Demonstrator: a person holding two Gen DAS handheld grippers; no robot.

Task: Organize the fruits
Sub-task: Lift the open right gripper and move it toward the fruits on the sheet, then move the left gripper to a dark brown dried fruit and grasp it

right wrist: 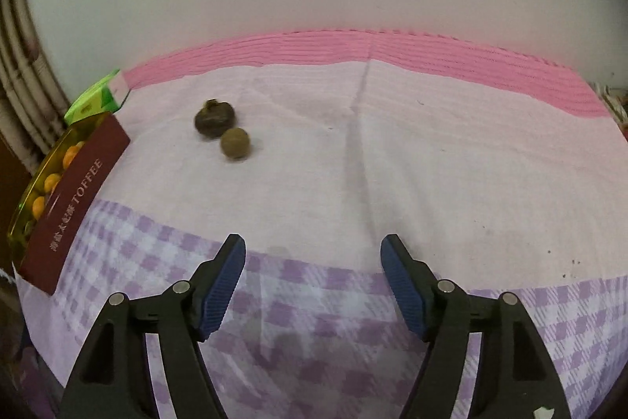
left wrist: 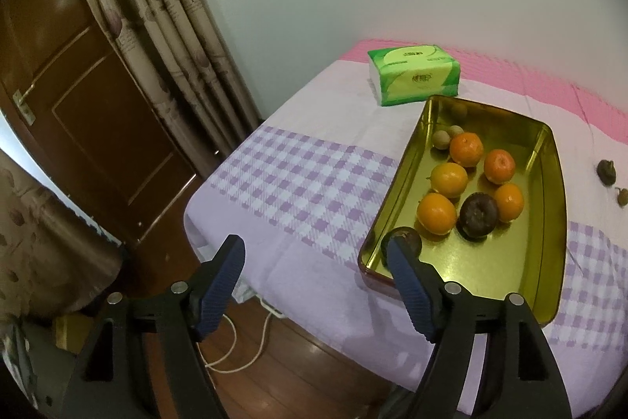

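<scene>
A gold tin (left wrist: pixel 549 230) lies on the cloth-covered table and holds several oranges (left wrist: pixel 436 213), a dark purple fruit (left wrist: pixel 478 214), another dark fruit (left wrist: pixel 410 238) by its near rim and small brown fruits (left wrist: pixel 440 138). My left gripper (left wrist: pixel 316 254) is open and empty, above the table's near-left edge, its right finger in front of the tin's near corner. In the right wrist view the tin's red side (right wrist: pixel 74 203) reads TOFFEE at far left. A dark fruit (right wrist: pixel 215 118) and a small round brown fruit (right wrist: pixel 234 143) lie touching on the cloth. My right gripper (right wrist: pixel 313 254) is open and empty, well short of them.
A green tissue pack (left wrist: pixel 414 73) lies behind the tin, against the white wall. The two loose fruits (left wrist: pixel 606 171) also show at the right edge of the left wrist view. A curtain, a brown door (left wrist: pixel 98 128) and a white cable on the floor are to the left.
</scene>
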